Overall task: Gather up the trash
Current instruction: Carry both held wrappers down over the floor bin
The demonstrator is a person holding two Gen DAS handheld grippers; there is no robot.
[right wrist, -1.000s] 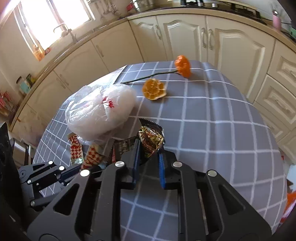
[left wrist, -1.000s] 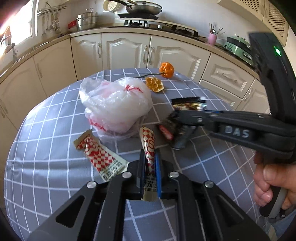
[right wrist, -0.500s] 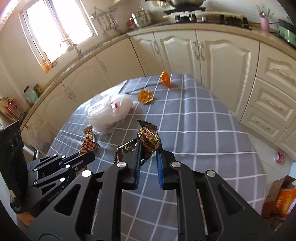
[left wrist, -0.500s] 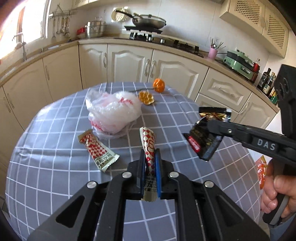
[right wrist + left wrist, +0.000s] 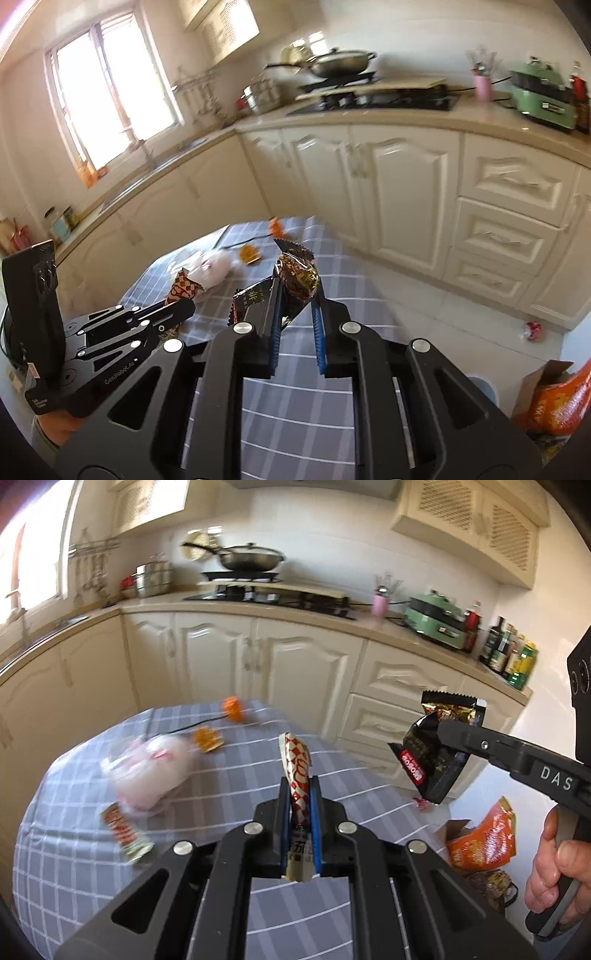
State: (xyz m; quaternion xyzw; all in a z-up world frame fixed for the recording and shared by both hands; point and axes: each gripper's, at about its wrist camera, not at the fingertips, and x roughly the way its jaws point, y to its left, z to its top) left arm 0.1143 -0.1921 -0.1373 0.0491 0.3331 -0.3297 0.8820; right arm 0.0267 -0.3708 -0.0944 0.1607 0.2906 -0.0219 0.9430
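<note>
My left gripper (image 5: 300, 786) is shut on a red-and-white checked wrapper (image 5: 297, 764) and holds it upright above the round table (image 5: 240, 768). My right gripper (image 5: 297, 295) is shut on a black and gold snack wrapper (image 5: 295, 282), also lifted; it shows at the right of the left wrist view (image 5: 432, 753). On the table lie a second red checked wrapper (image 5: 125, 830), a white plastic bag (image 5: 155, 771), an orange peel (image 5: 207, 738) and an orange flower (image 5: 232, 709).
A cardboard box with an orange bag (image 5: 480, 845) stands on the floor right of the table, also in the right wrist view (image 5: 554, 398). A small red item (image 5: 532, 328) lies on the floor. Cream kitchen cabinets (image 5: 280, 664) line the back.
Both grippers have lifted up and pulled back from the table with their wrappers. The view has tilted up toward the counter, and the floor box has come into sight.
</note>
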